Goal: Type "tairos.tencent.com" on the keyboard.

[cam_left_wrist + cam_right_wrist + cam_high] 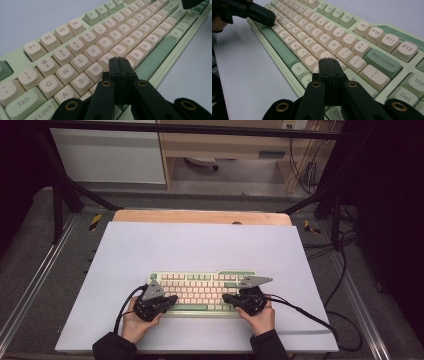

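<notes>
A pale green keyboard (200, 292) with cream keys lies on the white table sheet (200, 245), toward its 6 o'clock edge. The left gripper (167, 301) hovers over the keyboard's 9 o'clock end, jaws pressed together above the D and F keys. The right gripper (231, 299) sits at the 3 o'clock end, jaws likewise pressed together, pinching nothing.

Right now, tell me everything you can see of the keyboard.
The keyboard is a pale green, plastic-looking case with cream keycaps and darker green Tab, Backspace and space bar. It lies flat on the white sheet near the front edge, long side toward the person. The left gripper, shut, hovers over the keys near D, and the right gripper, shut, over the keys right of L; contact cannot be told.
</notes>
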`<state>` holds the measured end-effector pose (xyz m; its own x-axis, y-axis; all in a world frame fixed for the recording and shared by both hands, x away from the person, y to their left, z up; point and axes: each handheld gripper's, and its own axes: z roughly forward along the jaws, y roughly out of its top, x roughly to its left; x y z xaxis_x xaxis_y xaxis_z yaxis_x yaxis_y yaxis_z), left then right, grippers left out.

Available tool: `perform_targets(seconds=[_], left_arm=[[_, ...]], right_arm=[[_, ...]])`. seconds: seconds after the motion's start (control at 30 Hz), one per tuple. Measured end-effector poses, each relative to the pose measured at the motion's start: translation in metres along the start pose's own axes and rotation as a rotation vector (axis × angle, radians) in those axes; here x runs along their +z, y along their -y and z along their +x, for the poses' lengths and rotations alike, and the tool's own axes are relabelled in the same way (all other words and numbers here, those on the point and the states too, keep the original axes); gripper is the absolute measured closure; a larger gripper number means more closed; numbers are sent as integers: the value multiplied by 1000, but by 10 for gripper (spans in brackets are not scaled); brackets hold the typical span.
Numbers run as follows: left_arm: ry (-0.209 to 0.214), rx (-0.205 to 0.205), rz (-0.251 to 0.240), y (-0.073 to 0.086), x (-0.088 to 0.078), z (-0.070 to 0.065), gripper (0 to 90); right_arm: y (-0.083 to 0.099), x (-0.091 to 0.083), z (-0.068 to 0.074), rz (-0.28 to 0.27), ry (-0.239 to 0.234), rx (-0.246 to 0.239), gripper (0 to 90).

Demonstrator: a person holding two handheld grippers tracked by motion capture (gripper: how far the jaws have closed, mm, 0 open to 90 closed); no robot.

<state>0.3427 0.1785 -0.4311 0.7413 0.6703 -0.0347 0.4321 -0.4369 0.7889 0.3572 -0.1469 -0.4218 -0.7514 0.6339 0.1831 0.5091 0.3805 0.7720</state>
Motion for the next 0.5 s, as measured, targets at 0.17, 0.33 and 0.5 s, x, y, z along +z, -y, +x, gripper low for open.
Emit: perform_targets(seconds=[0.17, 0.33, 0.5], left_arm=[[-7, -8, -10, 3, -9, 5, 900], [-13, -17, -12, 8, -17, 9, 900], [-20, -31, -18, 11, -24, 14, 900]], right_arm=[[-1, -1, 0, -9, 0, -1, 900], [-1, -2, 1, -12, 0, 2, 900], [-3, 0, 1, -15, -4, 6, 900]])
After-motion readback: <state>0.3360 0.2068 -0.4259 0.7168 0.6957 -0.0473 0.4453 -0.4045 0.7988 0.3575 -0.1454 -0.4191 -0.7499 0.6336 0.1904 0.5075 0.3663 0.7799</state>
